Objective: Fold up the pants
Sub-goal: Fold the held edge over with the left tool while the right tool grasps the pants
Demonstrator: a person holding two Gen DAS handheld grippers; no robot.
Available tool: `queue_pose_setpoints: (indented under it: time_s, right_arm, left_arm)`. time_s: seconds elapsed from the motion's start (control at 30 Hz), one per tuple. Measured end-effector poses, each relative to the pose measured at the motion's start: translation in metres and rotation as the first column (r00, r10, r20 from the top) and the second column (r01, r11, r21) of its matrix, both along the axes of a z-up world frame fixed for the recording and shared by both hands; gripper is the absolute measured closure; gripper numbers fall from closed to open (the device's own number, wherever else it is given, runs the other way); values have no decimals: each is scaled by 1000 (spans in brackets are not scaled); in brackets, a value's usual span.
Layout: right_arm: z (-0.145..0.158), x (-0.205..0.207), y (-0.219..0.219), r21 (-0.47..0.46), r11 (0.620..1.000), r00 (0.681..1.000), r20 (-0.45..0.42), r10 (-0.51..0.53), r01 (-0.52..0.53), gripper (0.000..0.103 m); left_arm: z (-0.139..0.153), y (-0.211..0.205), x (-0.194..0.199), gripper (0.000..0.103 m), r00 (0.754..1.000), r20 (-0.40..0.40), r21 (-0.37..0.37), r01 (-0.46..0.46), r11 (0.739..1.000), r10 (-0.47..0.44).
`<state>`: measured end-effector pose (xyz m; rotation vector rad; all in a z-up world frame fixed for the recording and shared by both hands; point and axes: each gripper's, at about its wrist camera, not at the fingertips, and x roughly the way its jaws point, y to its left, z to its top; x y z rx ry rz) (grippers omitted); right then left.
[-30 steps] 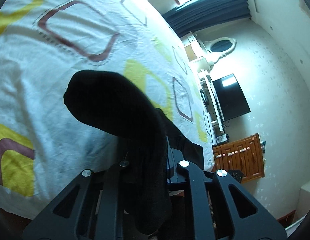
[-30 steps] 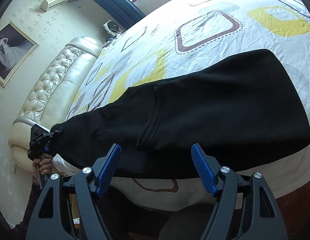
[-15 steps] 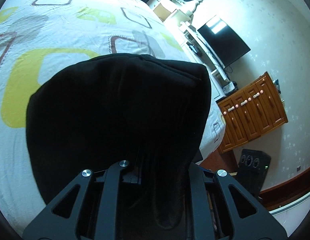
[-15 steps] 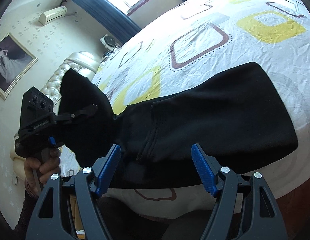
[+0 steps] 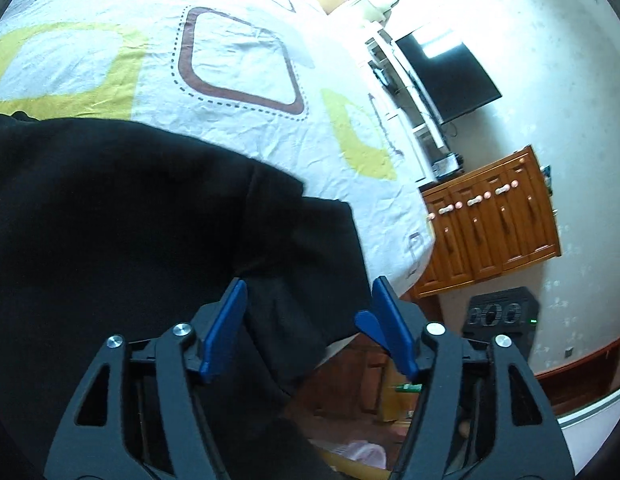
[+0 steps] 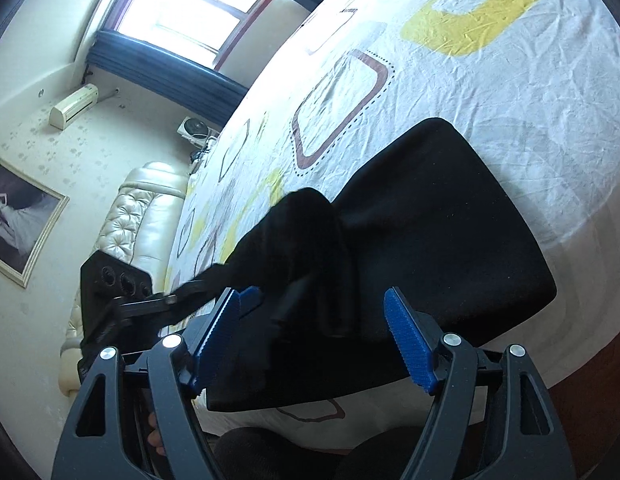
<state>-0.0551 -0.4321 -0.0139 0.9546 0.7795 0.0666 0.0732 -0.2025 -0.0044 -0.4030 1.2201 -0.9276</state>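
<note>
My left gripper (image 5: 308, 304) has just been opening; its blue pads (image 5: 226, 320) now stand apart with the black, soft knit pants (image 5: 110, 216) lying loose between them, no pad pressing. My right gripper (image 6: 311, 334) has also just been opening a little and hangs wide, with cloth before it but not pinched. The pants lie doubled over on the white bedsheet with yellow and brown rounded squares (image 5: 238, 60), near the near edge of the bed, the top layer bunched into a hump at the left in the right wrist view. I judge the leg-over fold is just laid and let go. Next I should draw the left gripper clear without dragging cloth, then flatten the hump and square the edges before another fold.
</note>
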Motion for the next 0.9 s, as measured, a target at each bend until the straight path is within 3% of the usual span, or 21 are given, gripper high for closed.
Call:
queue_pose_setpoints:
  time_s: [0.13,0.23,0.4,0.5,0.57,0.6,0.67,0.77,0.9]
  right_arm:
    - [0,8,-6,10,999,999,-4,46,-46,26]
    - [0,24,-7,-8,995,995,-20,96,-96,26]
    - [-22,58,3,12,984,977,-119,177,-177,26]
    - [-37,78,21,32,968,954,-164,251,-249,24]
    - [-37,84,31,-5,961,947,-175,270,-275,26]
    - [-35,87,38,-22,954,941,-177,289,-297,39]
    - [-38,91,52,-11,932,915,-192,354,-362,78]
    - [-38,89,63,-49,918,905,-196,377,-393,85]
    - [-16,80,56,-69,929,928,-119,353,-363,89]
  left_arm:
    - [27,51,-18,10,994,87,-73,-64,995,70]
    - [22,101,-27,9,980,118,-46,-158,986,162]
    - [-27,193,-16,9,944,-9,29,-330,944,330]
    - [-55,227,-8,9,908,-103,47,-402,914,405]
    - [-66,229,-1,9,889,-182,38,-421,906,421]
    - [-68,228,-1,9,883,-214,16,-425,905,419]
    - [-72,220,-2,9,884,-227,15,-417,909,409]
    - [-71,201,-9,9,910,-173,49,-374,926,376]
    - [-62,186,-20,9,935,-115,48,-332,942,336]
